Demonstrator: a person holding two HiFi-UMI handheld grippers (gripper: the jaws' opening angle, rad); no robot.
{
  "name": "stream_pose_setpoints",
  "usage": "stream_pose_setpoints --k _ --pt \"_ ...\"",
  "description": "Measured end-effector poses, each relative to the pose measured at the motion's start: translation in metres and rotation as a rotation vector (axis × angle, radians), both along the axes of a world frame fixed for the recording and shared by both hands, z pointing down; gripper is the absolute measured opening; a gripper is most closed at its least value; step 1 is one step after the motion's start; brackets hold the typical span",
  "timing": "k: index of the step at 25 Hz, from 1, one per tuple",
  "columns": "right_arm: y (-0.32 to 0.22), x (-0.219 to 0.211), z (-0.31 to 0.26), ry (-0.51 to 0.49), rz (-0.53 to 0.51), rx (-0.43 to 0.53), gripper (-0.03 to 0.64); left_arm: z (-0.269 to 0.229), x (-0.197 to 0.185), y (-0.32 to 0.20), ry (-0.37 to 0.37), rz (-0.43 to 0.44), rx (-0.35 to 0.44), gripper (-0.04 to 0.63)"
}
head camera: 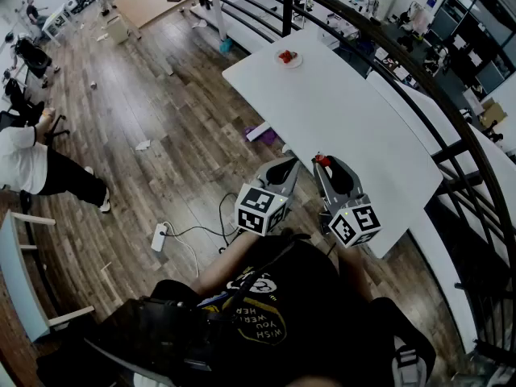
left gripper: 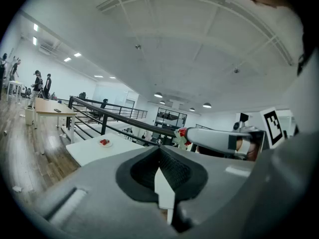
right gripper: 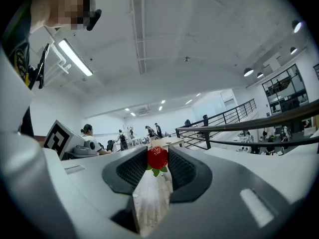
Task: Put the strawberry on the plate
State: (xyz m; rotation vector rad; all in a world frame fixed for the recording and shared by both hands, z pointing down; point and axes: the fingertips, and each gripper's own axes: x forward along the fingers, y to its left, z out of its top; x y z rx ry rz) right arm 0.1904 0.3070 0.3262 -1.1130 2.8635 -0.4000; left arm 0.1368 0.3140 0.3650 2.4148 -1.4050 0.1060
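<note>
1. The person stood at the near end of a long white table (head camera: 363, 127), beside a dark railing (head camera: 451, 127), and held both claws close in front of the chest.
2. The right claw (head camera: 323, 164) was clamped on the strawberry (head camera: 322, 160). In the right gripper view the red fruit (right gripper: 158, 158) sat pinched between the two dark pads at the very tip of the claw (right gripper: 158, 156), with its green leaves hanging down.
3. The strawberry was up in the air at the table's near edge, touching nothing but the pads.
4. The left claw (head camera: 287, 168) was just beside the right one, at about the same height. Its jaws were together with nothing between them, as the left gripper view showed plainly (left gripper: 160, 151).
5. From that same view the right claw reached in from the right, with the strawberry (left gripper: 182, 132) at its tip.
6. The plate (head camera: 289, 58), small and white, stood at the far end of the table, well apart from both claws. Something red already lay on it; I couldn't tell just what it was.
7. In the left gripper view the plate (left gripper: 104, 143) showed on the white tabletop, off to the left of the claw.
8. Below lay a wooden floor (head camera: 161, 111) with a white power strip (head camera: 159, 237) and its cable on it.
</note>
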Motion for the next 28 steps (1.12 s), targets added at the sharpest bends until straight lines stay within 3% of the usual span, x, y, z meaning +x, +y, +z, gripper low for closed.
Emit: stream_pose_setpoints --k 13,19,28 --pt "0.0 0.013 0.004 -0.005 -0.042 -0.013 0.129 0.003 0.016 -0.001 -0.017 -0.032 -0.006 0.002" --pt "0.0 0.026 0.002 -0.059 -0.063 0.0 0.13 0.007 0.028 0.0 -0.025 -0.052 -0.006 0.002" --pt "-0.008 0.039 0.015 -0.074 -0.072 -0.046 0.13 0.013 0.04 -0.005 -0.013 -0.06 -0.029 0.002"
